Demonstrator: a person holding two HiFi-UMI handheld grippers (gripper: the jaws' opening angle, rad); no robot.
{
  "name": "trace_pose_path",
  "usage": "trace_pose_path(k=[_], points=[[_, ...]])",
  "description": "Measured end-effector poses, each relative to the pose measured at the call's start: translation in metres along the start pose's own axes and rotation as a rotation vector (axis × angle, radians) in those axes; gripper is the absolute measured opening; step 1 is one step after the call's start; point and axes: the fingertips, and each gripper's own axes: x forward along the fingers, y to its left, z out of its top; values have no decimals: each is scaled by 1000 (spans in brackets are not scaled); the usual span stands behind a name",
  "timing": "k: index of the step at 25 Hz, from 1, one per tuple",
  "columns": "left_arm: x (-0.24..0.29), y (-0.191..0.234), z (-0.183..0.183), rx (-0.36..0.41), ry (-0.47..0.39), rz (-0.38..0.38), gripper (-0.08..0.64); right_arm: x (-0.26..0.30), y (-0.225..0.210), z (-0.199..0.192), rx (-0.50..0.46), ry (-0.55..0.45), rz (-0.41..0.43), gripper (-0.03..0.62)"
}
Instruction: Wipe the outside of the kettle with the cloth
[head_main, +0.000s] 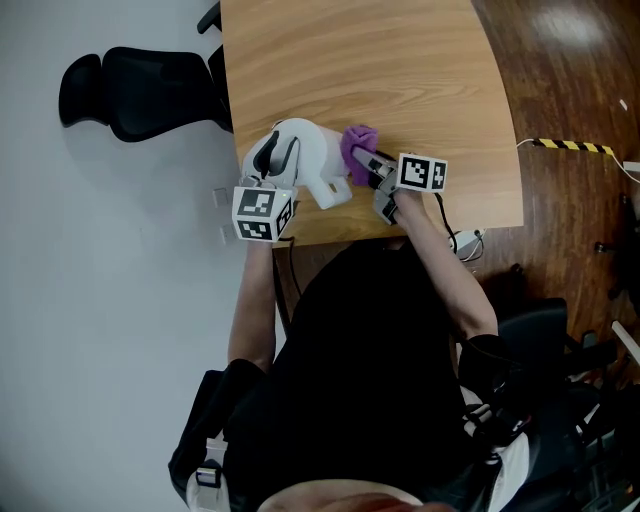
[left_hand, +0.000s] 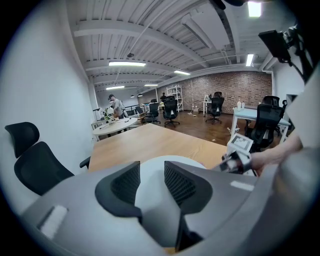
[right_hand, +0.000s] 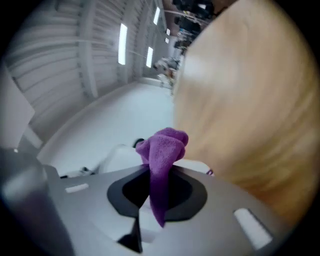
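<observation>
A white kettle (head_main: 308, 152) with a black handle stands near the front edge of the wooden table (head_main: 380, 60). My left gripper (head_main: 270, 178) is at its left side, jaws shut on the kettle; in the left gripper view the white body (left_hand: 172, 159) fills the narrow gap between the jaws of that gripper (left_hand: 152, 175). My right gripper (head_main: 368, 170) is shut on a bunched purple cloth (head_main: 358, 148), which rests against the kettle's right side. In the right gripper view the cloth (right_hand: 162, 147) sticks out of the gripper (right_hand: 160, 187), with the kettle (right_hand: 120, 156) just behind.
A black office chair (head_main: 140, 90) stands left of the table on the pale floor. Dark wood floor with a yellow-black tape strip (head_main: 570, 146) lies to the right. A cable (head_main: 465, 240) hangs off the table's front corner. More desks and chairs (left_hand: 215, 107) stand far off.
</observation>
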Motion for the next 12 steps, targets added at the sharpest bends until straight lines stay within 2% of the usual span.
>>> trace_pose_path(k=[2,3,5,7,10,12], points=[[0,2,3,2,0,1,35,-2,88,31,-128,-128,263,44],[0,3,3,2,0,2,35,1,116,36,-175,-151,335,43],[0,4,3,0,2,5,35,13,124,34,-207,-174,342,54],[-2,3,4,1,0,7,37,23,84,33,-131,-218,256,48],[-3,0,7,8,-1,10,35,24,-36,9,84,-192,-66,44],[-2,0,8,10,-3,10,35,22,-93,-7,156,-107,-248,43]])
